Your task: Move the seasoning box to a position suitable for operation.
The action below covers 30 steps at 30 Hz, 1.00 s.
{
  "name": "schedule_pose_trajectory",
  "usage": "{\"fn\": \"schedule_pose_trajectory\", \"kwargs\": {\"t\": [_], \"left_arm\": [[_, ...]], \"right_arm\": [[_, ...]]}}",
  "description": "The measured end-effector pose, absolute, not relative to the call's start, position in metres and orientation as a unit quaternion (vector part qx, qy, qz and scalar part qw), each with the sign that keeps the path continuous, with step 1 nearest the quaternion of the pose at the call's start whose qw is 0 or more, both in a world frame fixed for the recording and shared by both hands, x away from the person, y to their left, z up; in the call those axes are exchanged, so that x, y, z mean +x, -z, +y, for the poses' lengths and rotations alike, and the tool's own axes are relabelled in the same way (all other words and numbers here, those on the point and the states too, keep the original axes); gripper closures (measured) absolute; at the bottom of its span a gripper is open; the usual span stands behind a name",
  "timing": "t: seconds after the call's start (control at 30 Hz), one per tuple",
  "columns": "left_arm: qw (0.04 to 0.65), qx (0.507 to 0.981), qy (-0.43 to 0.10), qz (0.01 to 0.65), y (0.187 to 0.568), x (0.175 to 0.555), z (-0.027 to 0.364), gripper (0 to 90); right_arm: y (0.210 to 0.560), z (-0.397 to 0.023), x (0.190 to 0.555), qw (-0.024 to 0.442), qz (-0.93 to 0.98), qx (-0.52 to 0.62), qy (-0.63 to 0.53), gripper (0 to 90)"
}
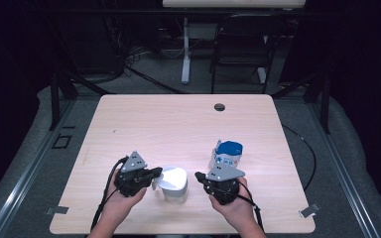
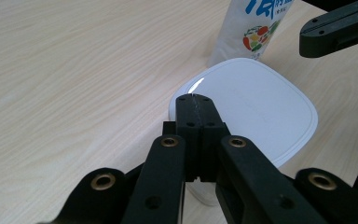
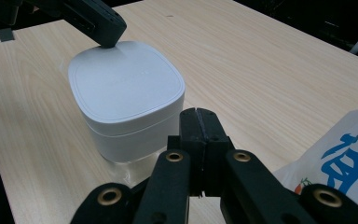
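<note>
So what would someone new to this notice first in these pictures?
Probably the white lidded box near the table's front edge, set between the two black grippers. The left gripper, jaws shut, has its tip at the lid's edge; the right gripper, also shut, sits just short of the box. Behind the right gripper stands a white pouch with blue print.

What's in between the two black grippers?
The white lidded box sits between the left gripper and right gripper, as the high view shows.
</note>
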State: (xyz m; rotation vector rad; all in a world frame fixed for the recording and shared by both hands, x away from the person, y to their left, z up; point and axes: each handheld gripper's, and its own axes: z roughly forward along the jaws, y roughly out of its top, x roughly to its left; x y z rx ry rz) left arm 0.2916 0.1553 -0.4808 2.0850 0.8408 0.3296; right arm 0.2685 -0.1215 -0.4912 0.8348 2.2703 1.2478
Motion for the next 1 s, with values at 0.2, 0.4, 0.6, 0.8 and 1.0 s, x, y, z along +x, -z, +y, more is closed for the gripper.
{"fn": "schedule_pose_trajectory", "kwargs": {"t": [0.2, 0.4, 0.6, 0.8, 1.0], "left_arm": [[0.422, 0.831, -0.134, 0.336, 0.481, 0.291, 0.155, 90.0], [0.427, 0.828, -0.131, 0.339, 0.482, 0.291, 0.156, 90.0], [0.428, 0.827, -0.132, 0.340, 0.482, 0.291, 0.156, 90.0], [0.428, 0.828, -0.129, 0.340, 0.482, 0.291, 0.156, 90.0], [0.429, 0.827, -0.130, 0.340, 0.482, 0.291, 0.156, 90.0]], "right_arm": [[0.494, -0.120, 0.269, 0.202, 0.820, 0.295, -0.446, 90.0], [0.499, -0.114, 0.267, 0.196, 0.829, 0.284, -0.439, 90.0], [0.505, -0.109, 0.267, 0.186, 0.837, 0.278, -0.433, 90.0], [0.509, -0.105, 0.266, 0.181, 0.842, 0.272, -0.429, 90.0], [0.513, -0.103, 0.266, 0.174, 0.849, 0.269, -0.421, 90.0]]}}
